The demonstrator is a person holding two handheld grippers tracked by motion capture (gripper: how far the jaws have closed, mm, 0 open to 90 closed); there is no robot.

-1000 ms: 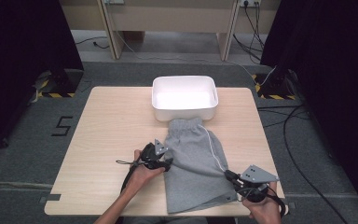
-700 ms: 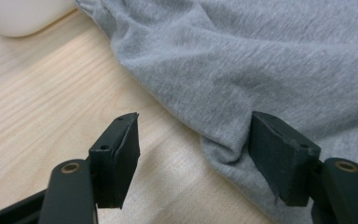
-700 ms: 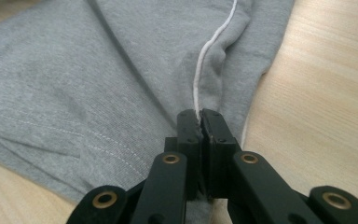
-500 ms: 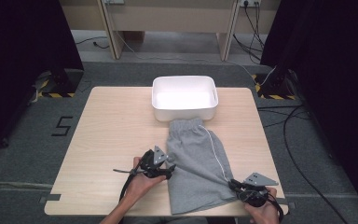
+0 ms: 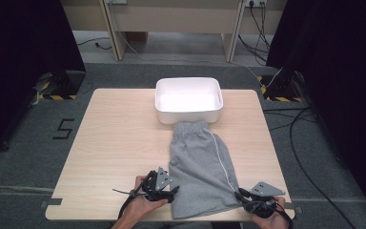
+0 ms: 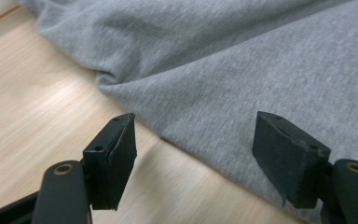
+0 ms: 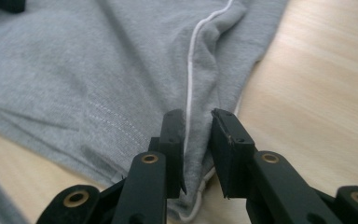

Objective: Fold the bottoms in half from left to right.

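1. Table [image 5: 114,143]: light wood; white bin [image 5: 188,99] at its far edge.
2. Grey shorts [image 5: 198,167] lie flat, waistband touching the bin, hems at the near edge.
3. Right gripper [image 5: 248,202], near right hem: jaws pinch the fabric fold with the white piping [image 7: 189,88]; they eased slightly, then tightened.
4. Left gripper [image 5: 169,190], beside the left hem: jaws apart, opening further, straddling the cloth edge without pressing it.

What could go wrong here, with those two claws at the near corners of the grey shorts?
The right gripper pinches only a thin fold at the piped hem of the shorts, so the cloth might slip out when pulled. The left gripper stands open at the other edge, half over bare table; it could close on too little fabric, leaving the shorts lifted lopsided.
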